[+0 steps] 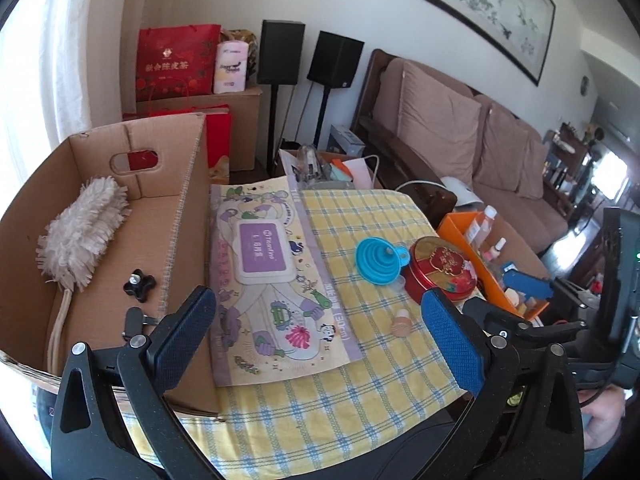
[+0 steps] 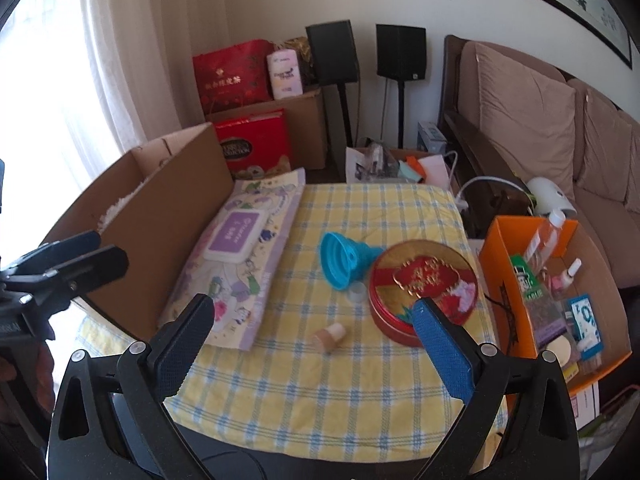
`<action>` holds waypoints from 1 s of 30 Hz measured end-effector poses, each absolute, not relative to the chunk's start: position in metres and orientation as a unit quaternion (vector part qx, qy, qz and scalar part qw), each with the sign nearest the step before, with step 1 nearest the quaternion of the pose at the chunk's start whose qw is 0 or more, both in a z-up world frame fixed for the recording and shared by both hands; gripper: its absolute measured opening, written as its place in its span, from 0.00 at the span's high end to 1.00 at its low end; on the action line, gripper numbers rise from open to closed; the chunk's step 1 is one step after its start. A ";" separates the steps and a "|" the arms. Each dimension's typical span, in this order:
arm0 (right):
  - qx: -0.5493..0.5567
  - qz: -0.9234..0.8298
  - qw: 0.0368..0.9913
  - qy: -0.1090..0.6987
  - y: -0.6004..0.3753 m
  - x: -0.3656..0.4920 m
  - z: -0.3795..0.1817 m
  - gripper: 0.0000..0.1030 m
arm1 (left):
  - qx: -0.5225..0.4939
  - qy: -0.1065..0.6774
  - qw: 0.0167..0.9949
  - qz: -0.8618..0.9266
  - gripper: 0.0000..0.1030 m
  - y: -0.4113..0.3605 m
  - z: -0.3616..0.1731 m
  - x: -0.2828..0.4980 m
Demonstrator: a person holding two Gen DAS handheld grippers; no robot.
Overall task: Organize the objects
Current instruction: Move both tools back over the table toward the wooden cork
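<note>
A wet-wipes pack (image 1: 272, 276) (image 2: 236, 256) lies on the yellow checked cloth (image 1: 360, 376) (image 2: 320, 380) beside a cardboard box (image 1: 180, 240) (image 2: 172, 216). A blue funnel (image 1: 376, 258) (image 2: 340, 258), a red round tin (image 1: 442, 274) (image 2: 424, 284) and a small tan bottle (image 1: 401, 322) (image 2: 331, 337) lie to the right. My left gripper (image 1: 320, 336) is open and empty above the wipes pack's near end. My right gripper (image 2: 316, 340) is open and empty above the small bottle; it also shows in the left wrist view (image 1: 532, 284).
The box holds a white duster (image 1: 80, 236) and a black knob (image 1: 139, 283). An orange box (image 2: 516, 280) of bottles and packets stands right of the table. A sofa (image 2: 560, 128) is at the right; red gift bags (image 1: 176, 60) and speakers (image 1: 280, 52) are behind.
</note>
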State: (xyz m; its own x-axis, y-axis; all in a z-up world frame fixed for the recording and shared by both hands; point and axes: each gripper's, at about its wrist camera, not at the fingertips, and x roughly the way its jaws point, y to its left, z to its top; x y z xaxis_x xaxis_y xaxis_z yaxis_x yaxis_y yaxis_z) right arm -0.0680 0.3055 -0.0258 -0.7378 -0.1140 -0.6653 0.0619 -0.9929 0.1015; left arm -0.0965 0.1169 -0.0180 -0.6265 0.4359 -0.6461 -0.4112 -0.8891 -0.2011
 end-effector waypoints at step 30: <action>0.370 -0.922 0.002 -0.111 0.373 -0.063 -0.054 0.18 | -0.373 0.073 0.338 0.861 0.10 0.225 -0.102 -0.094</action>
